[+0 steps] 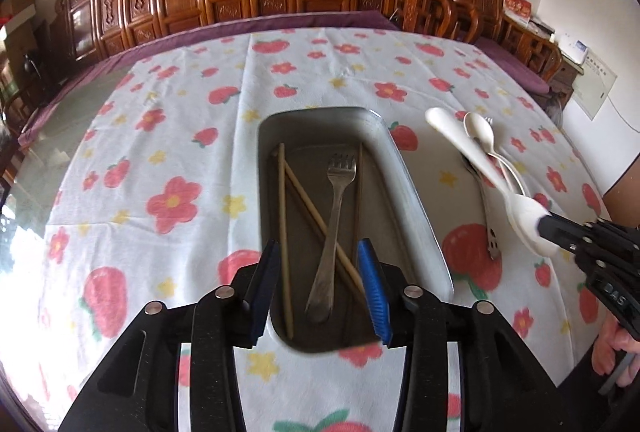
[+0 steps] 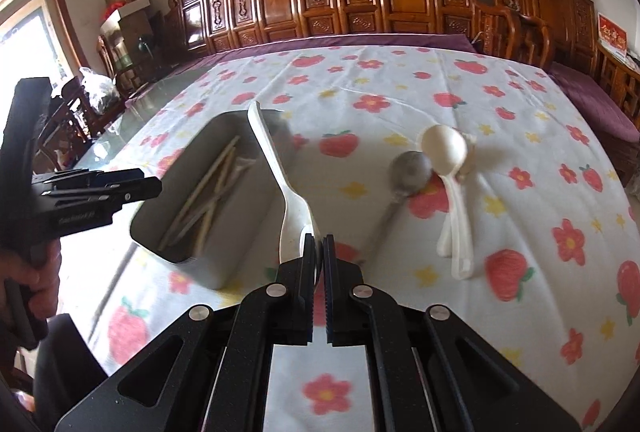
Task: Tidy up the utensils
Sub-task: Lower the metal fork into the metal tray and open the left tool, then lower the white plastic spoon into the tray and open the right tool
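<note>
Beside the metal tray (image 2: 224, 272), the right gripper (image 2: 319, 244) pinches a long white spoon (image 2: 276, 168); left gripper (image 1: 316, 264) gapes empty.

We see both grippers w/ matte black linkage arms & round silver screws; left gripper (image 1: 318, 288) has blue ribbed pads on its fingers (image 1: 374, 288); right gripper (image 2: 319, 252) pads dark blue; white lettering on bodies; bare skin on hand (image 2: 24, 278).

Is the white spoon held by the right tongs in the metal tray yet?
Out. The right tongs grip the white spoon by its bowl, above the metal tray.
</note>
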Demonstrator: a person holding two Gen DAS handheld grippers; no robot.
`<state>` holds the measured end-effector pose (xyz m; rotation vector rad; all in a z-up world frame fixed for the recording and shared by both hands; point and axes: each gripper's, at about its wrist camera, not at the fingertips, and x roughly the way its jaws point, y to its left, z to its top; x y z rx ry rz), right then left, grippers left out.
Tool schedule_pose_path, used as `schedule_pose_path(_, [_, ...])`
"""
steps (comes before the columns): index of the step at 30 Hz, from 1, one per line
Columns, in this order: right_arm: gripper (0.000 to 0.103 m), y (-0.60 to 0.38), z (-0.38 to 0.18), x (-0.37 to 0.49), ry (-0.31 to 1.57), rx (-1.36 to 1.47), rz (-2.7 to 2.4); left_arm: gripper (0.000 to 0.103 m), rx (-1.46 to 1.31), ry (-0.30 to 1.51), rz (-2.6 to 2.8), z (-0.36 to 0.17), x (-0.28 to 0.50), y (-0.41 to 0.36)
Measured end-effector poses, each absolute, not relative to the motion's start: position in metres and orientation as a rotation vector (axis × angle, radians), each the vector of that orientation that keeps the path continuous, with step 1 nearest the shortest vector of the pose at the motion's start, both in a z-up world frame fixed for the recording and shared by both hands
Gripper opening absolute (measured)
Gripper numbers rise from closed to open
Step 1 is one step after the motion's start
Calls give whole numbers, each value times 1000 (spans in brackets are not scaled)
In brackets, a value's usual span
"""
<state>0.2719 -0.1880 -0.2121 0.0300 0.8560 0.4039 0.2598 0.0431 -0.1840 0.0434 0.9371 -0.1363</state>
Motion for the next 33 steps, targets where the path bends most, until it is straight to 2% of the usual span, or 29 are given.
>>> schedule_pose_path(2, [5, -172, -209, 272, 867, 27, 414, 46, 41, 919, -135, -177, 253, 49])
schedule_pose_path(4, [5, -157, -207, 273, 879, 16, 419, 62, 47, 896, -130, -170, 248, 56])
schedule_pose_path(7, [5, -135, -206, 276, 894, -14, 416, 77, 58, 864, -118, -161, 241, 67])
schedule_pose_path(10, [5, -117, -207, 281, 909, -46, 400, 81, 38, 841, -112, -152, 236, 80])
schedule_pose_path(27, [5, -49, -223, 326, 1018, -134, 250, 82, -6, 777, -88, -124, 223, 132])
schedule_pose_path(33, [10, -42, -222, 322, 984, -113, 311, 82, -9, 776, -81, -124, 222, 138])
